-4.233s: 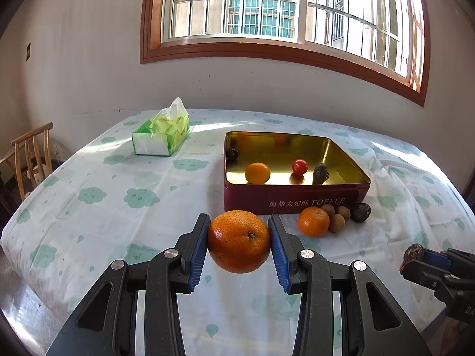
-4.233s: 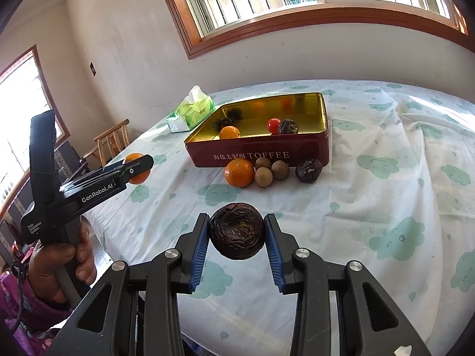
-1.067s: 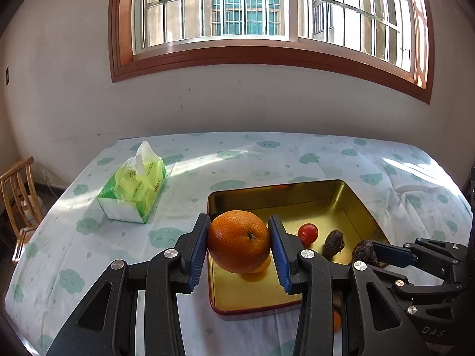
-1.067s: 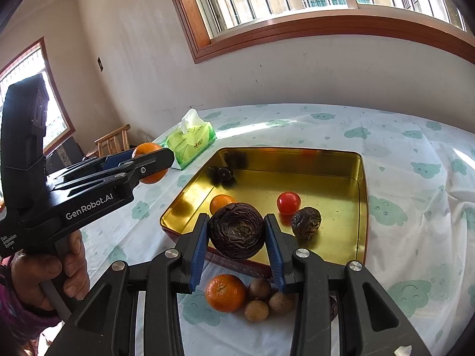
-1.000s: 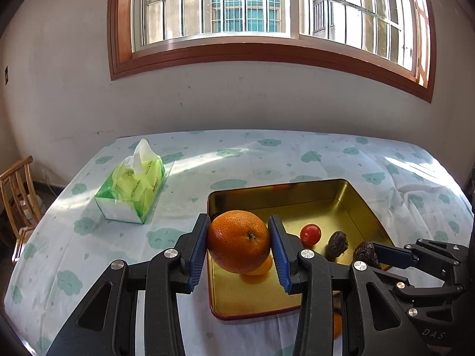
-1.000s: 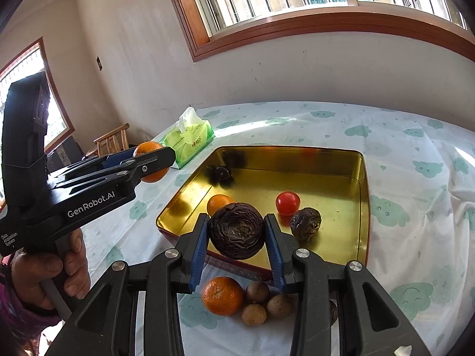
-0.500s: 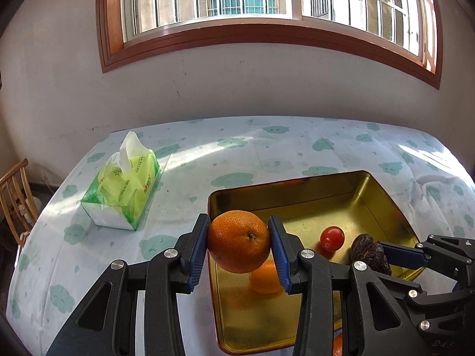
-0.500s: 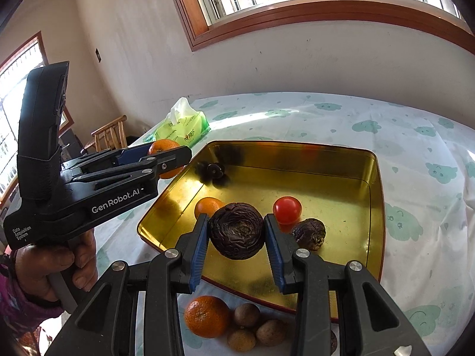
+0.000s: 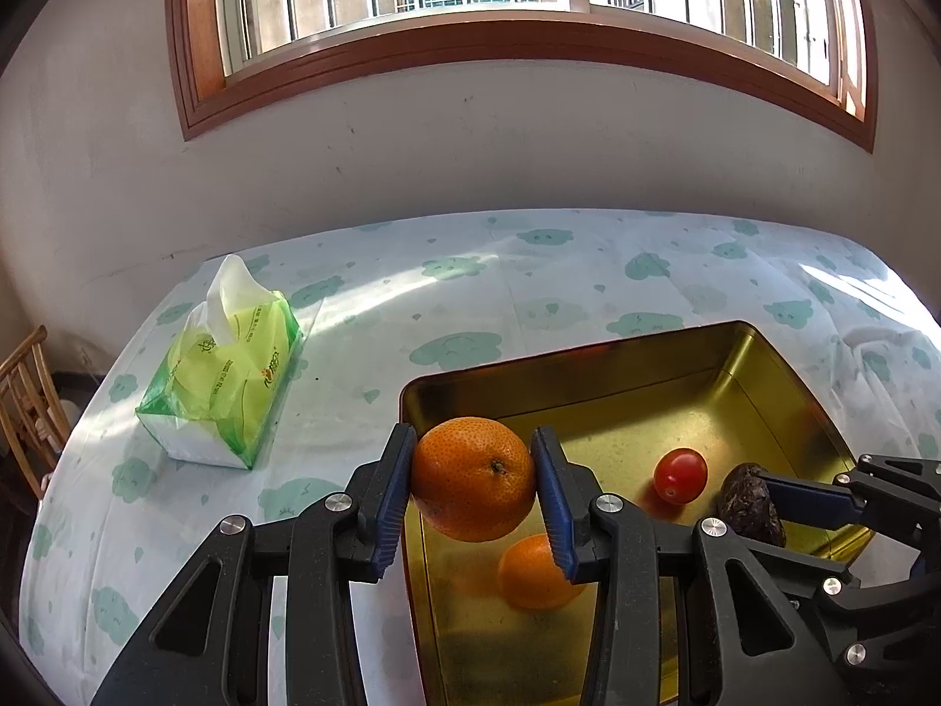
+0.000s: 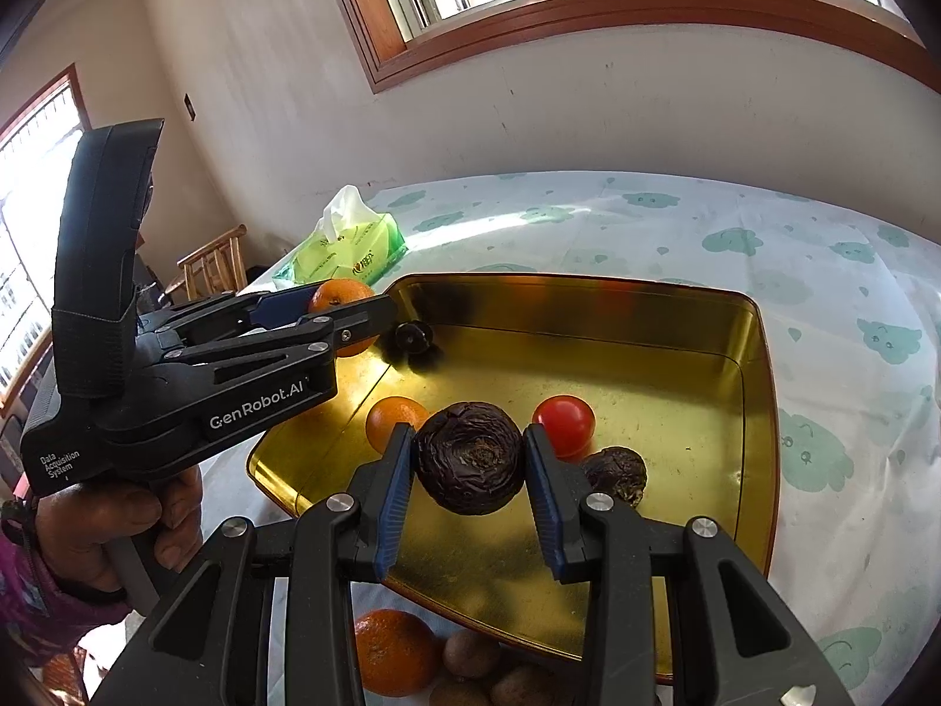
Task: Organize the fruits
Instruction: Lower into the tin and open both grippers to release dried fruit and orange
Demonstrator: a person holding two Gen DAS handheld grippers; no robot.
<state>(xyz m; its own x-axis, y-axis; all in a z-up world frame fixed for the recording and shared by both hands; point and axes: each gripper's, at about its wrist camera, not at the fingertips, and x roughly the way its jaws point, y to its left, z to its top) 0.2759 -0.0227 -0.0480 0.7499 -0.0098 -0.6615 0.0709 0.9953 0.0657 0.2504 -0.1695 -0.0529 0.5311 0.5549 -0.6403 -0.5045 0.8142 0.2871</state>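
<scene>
My left gripper point(image 9: 474, 479) is shut on an orange point(image 9: 473, 478) and holds it above the left side of the gold tin point(image 9: 770, 376). My right gripper point(image 10: 468, 466) is shut on a dark wrinkled passion fruit point(image 10: 469, 456) above the tin's point(image 10: 758, 388) near side. In the tin lie a small orange point(image 10: 393, 418), a red tomato point(image 10: 563, 423), a dark wrinkled fruit point(image 10: 616, 470) and a small dark fruit point(image 10: 413, 337). The left gripper point(image 10: 347, 309) shows at left in the right wrist view. The right gripper point(image 9: 758, 491) shows at right in the left wrist view.
A green tissue pack point(image 9: 220, 376) lies left of the tin. An orange point(image 10: 393, 650) and several small brown fruits point(image 10: 470, 653) lie on the cloth in front of the tin. A wooden chair point(image 9: 26, 406) stands off the table's left edge.
Both grippers have moved forward and closer over the tin, each still holding its fruit. The tin now looks larger and nearer in both views.
</scene>
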